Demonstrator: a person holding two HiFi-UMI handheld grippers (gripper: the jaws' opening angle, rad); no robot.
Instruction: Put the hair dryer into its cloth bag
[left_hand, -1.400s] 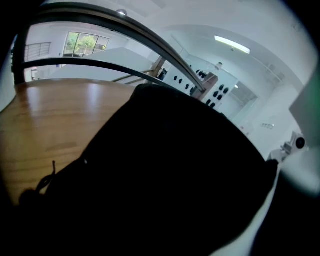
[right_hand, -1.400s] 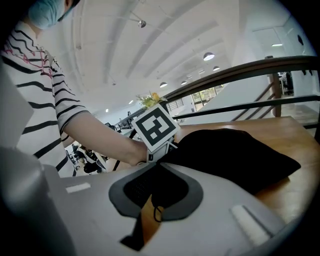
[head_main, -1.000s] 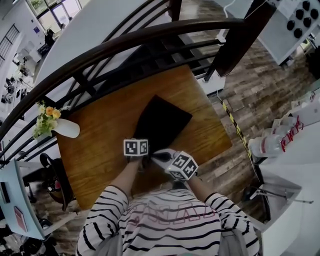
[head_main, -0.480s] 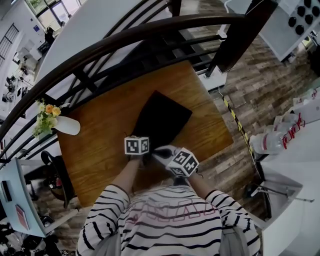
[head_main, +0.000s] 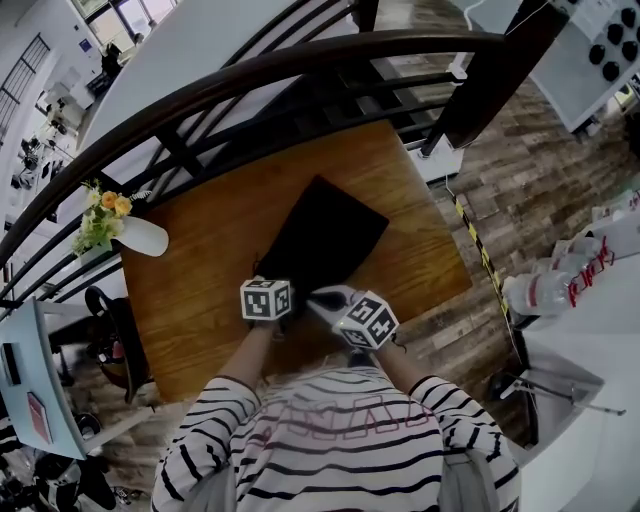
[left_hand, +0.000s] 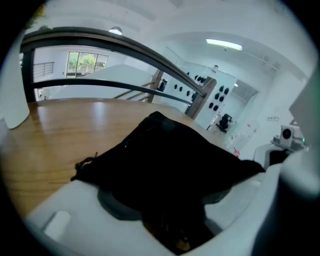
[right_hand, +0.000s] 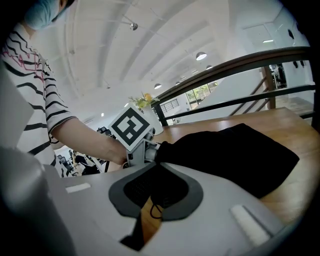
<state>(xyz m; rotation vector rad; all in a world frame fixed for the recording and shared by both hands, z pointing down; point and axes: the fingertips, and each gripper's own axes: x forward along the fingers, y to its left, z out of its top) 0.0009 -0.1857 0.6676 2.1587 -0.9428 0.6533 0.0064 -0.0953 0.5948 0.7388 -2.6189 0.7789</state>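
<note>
A black cloth bag (head_main: 322, 238) lies on the wooden table (head_main: 200, 290), its mouth toward the person. No hair dryer shows outside it. My left gripper (head_main: 272, 290) is at the near left corner of the bag's mouth. Its jaws are opening wide, and the black cloth (left_hand: 170, 150) lies between them without being pinched. My right gripper (head_main: 314, 298) is at the same near edge, just right of the left one. It is shut on the bag's rim (right_hand: 155, 187), with a thin cord hanging below the pads. The bag's body (right_hand: 235, 150) spreads beyond.
A white vase with flowers (head_main: 120, 230) stands at the table's left edge. A dark curved railing (head_main: 260, 80) runs behind the table. Plank floor (head_main: 520, 180) and white furniture (head_main: 590, 50) lie to the right. Bare wood surrounds the bag.
The left gripper has drawn a little back and to the left from the bag's mouth. The right gripper stays where it was.
</note>
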